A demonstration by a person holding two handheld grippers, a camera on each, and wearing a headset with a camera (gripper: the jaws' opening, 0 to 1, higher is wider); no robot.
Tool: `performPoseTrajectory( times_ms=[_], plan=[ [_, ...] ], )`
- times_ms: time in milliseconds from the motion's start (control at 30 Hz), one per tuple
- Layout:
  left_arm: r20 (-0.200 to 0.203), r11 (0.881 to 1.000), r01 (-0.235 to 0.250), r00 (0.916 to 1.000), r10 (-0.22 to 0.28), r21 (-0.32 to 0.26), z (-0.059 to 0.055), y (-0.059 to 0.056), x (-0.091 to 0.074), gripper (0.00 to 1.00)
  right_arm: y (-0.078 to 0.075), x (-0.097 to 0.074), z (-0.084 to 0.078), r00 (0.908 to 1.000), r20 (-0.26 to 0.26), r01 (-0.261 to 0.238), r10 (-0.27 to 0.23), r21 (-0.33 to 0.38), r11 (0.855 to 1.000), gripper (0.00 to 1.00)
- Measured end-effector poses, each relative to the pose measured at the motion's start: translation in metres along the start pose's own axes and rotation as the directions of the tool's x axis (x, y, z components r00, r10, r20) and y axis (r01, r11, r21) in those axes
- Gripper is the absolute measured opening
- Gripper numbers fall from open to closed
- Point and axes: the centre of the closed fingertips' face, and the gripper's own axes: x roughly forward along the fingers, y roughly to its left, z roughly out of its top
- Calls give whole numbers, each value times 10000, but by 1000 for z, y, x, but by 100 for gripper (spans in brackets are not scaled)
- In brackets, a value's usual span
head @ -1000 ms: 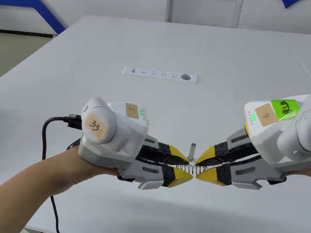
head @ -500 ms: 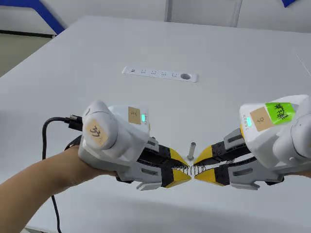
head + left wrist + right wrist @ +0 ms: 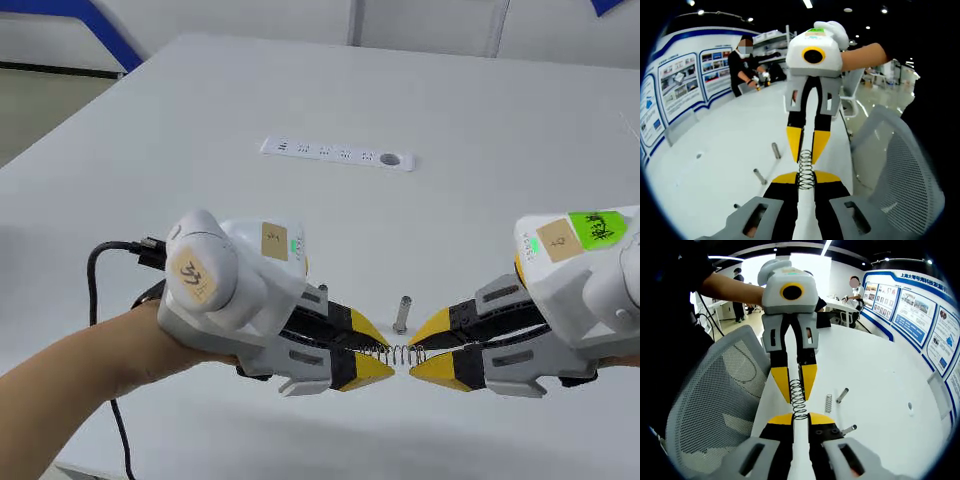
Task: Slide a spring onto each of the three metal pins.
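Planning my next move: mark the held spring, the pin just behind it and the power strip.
spring (image 3: pixel 398 353): head view, middle coils.
pin (image 3: pixel 402 314): head view, mid-shaft.
power strip (image 3: pixel 335 154): head view, top face.

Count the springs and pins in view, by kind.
Springs: 2, the held spring gripped between the left gripper and the right gripper, and a loose spring beside the pins.
Pins: 3, near pin, far pin, and small pin, which is faint in the left gripper view.
Total: 5
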Motion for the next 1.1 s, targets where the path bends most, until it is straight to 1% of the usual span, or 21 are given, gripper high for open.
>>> performPoseTrajectory(
  times_ms=[33,100,200,267,300,333,400,433,500,533,567,700,767,833,933,1000,1100],
  plan=[
    [0,10000,52,10000,-52,-60,0,-1,0,10,0,0,2,9999,101,-36,35,130,9999,11],
    [-49,10000,13,10000,-13,-42,-1,0,-1,10,0,-2,5,9996,297,-16,12,156,9999,10],
    [-200,10000,7,9998,-6,33,-4,1,-1,10,1,-6,18,9965,833,-154,123,365,9992,10],
    [-225,10000,-23,9997,23,1,-3,1,0,10,2,-8,21,9962,852,-202,173,333,9992,10],
    [-239,10000,-53,9997,53,16,-2,2,0,10,1,-8,21,9965,819,-164,147,207,9997,10],
    [-266,9999,-47,9996,50,92,-2,2,0,10,2,-9,22,9961,870,-193,174,210,9996,10],
    [-286,9999,-17,9996,21,148,-2,2,0,10,3,-12,31,9905,1345,-333,277,399,9986,10],
    [-262,9999,-14,9997,17,138,-1,2,0,10,3,-13,34,9888,1468,-349,275,480,9982,11],
    [-186,9999,-62,9998,65,137,0,3,1,10,2,-14,43,9821,1872,-345,220,637,9974,11],
    [-76,9999,-102,9999,103,89,3,4,2,10,2,-14,49,9777,2088,-377,220,717,9967,11],
    [-57,9999,-92,9999,92,51,3,4,2,10,2,-14,52,9749,2221,-357,179,762,9965,11],
    [2,9999,-140,9999,140,19,4,4,4,10,1,-10,59,9734,2285,-330,148,760,9966,11],
    [54,9999,-143,9999,143,-35,5,4,3,10,1,-9,62,9723,2332,-343,131,873,9956,11],
    [78,9997,-238,9997,238,-66,4,6,3,10,-1,-7,63,9734,2292,-297,60,1001,9945,11],
    [180,9987,-204,9996,213,-473,3,6,1,11,-1,-5,63,9738,2275,-314,69,1045,9940,11],
    [202,9980,-234,9995,247,-591,2,7,0,11,-1,-5,64,9744,2245,-342,103,1027,9941,10],
    [328,9950,-279,9990,311,-954,5,9,-2,11,-3,-5,66,9733,2296,-339,88,1056,9938,10]
  ],
)
